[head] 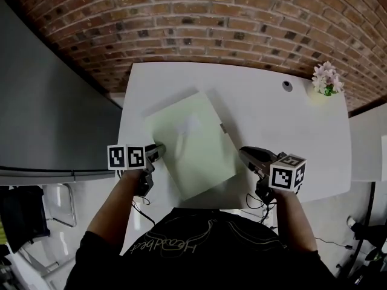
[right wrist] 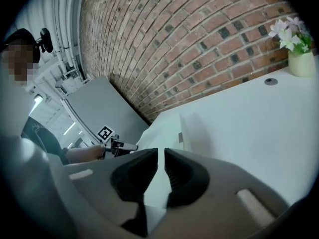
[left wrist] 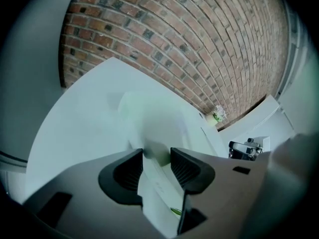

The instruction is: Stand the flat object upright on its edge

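Note:
A pale green flat object lies slanted on the white table; a small grey tab sits on its right edge. My left gripper is at its left edge. In the left gripper view the object runs between the jaws of the left gripper, whose pads are closed on it. My right gripper is just beside the object's right edge. In the right gripper view, the right gripper has its jaws a narrow slit apart, pressing on nothing, with the object showing beyond them.
A small vase of flowers stands at the table's far right corner, with a round grommet beside it. A brick wall runs behind the table. A dark grey panel borders the left side, and a chair stands below it.

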Demonstrator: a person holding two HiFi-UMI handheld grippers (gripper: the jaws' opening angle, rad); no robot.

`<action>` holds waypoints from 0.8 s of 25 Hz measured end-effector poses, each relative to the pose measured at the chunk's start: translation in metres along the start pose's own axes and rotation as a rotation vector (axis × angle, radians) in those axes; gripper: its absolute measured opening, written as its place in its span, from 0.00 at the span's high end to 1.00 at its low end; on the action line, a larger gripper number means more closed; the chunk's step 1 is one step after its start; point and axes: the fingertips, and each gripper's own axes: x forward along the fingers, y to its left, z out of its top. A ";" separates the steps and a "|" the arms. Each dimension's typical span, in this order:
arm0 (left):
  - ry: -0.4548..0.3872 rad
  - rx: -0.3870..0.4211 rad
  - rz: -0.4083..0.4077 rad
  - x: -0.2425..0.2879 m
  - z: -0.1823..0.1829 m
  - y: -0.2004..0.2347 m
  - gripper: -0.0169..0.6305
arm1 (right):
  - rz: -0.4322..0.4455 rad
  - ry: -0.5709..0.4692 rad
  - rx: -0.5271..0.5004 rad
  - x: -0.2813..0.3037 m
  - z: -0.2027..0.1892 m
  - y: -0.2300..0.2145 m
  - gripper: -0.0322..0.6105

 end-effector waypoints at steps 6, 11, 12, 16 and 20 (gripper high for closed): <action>0.023 0.078 -0.047 0.007 0.014 -0.003 0.71 | -0.034 0.034 0.018 0.018 0.001 -0.020 0.88; 0.054 0.121 -0.078 0.012 0.020 -0.005 0.71 | -0.060 0.064 0.007 0.035 0.002 -0.031 0.83; 0.057 0.129 -0.081 0.012 0.021 -0.005 0.71 | -0.062 0.066 0.011 0.038 0.003 -0.033 0.82; 0.076 0.152 -0.111 0.017 0.026 -0.009 0.71 | -0.075 0.077 0.036 0.052 0.008 -0.045 0.80; 0.095 0.170 -0.142 0.020 0.030 -0.010 0.70 | -0.075 0.136 0.042 0.072 0.006 -0.060 0.76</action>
